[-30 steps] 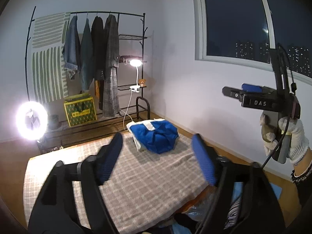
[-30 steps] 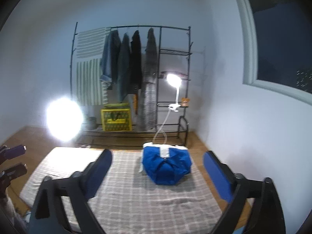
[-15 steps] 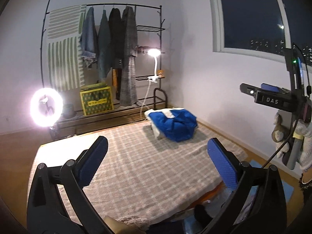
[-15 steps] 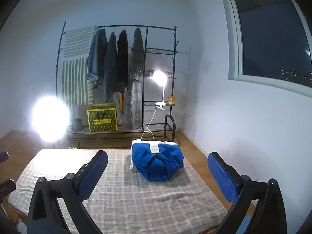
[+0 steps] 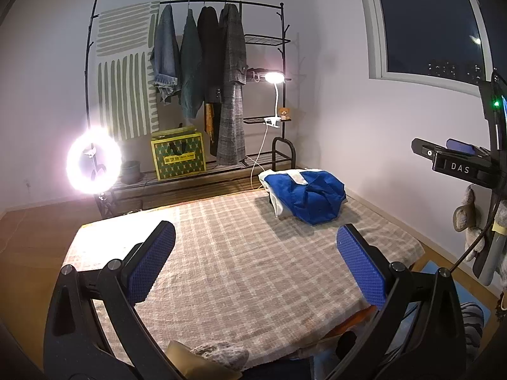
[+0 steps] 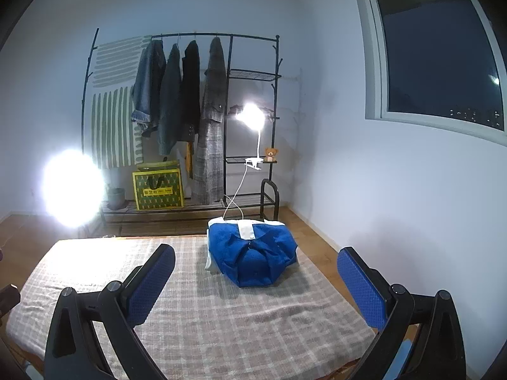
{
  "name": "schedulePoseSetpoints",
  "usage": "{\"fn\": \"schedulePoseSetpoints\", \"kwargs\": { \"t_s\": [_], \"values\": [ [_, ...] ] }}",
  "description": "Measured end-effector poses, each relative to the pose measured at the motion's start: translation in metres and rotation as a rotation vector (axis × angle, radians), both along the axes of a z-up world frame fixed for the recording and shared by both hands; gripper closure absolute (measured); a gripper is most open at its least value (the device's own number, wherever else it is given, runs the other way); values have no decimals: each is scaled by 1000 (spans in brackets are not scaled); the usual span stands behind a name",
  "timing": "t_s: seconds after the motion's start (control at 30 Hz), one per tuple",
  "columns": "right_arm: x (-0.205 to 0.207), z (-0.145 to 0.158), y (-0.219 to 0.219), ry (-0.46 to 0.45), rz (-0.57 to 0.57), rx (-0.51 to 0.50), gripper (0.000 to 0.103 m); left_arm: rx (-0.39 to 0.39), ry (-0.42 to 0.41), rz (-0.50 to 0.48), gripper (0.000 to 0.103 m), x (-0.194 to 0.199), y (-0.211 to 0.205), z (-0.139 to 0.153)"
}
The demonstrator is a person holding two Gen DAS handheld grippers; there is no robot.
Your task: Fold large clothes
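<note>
A folded blue garment (image 5: 305, 194) with a white one under it lies at the far right corner of the checked blanket (image 5: 240, 269); the right wrist view shows the same blue garment (image 6: 253, 255) straight ahead on the blanket (image 6: 196, 313). My left gripper (image 5: 255, 264) hangs open over the blanket's near half, nothing between its blue pads. My right gripper (image 6: 255, 280) is open too, nothing in it, with the bundle beyond its tips. In the left wrist view the right gripper's body (image 5: 456, 164) shows at the right edge in a gloved hand.
A black clothes rack (image 5: 202, 72) with hanging coats stands behind the blanket, with a yellow bag (image 5: 177, 155) and a clip lamp (image 5: 274, 77) on it. A ring light (image 5: 93, 160) glares at the left. Crumpled clothing (image 5: 218, 353) lies at the blanket's near edge. Wall and window are to the right.
Both grippers have come down and tilted toward the blanket, so the rack and bundle sit lower in view. The left gripper's jaws have spread wider than a second ago.
</note>
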State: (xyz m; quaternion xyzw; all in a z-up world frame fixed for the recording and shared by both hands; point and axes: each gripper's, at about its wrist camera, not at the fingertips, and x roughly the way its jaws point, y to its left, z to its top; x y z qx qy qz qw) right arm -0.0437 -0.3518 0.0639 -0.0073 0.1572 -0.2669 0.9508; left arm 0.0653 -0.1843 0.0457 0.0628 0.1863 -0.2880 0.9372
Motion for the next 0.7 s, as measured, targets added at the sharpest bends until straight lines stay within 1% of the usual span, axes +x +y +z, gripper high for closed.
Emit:
{"fn": "schedulePoseSetpoints", "kwargs": {
  "t_s": [0.27,0.7],
  "values": [
    [1,-6,-4,-1,-10,12,0,4,-2,-1,0,1,1,0],
    [4,-11,-1,10,4,8,0,9,-5,-1,0,0,1,-1]
  ]
}}
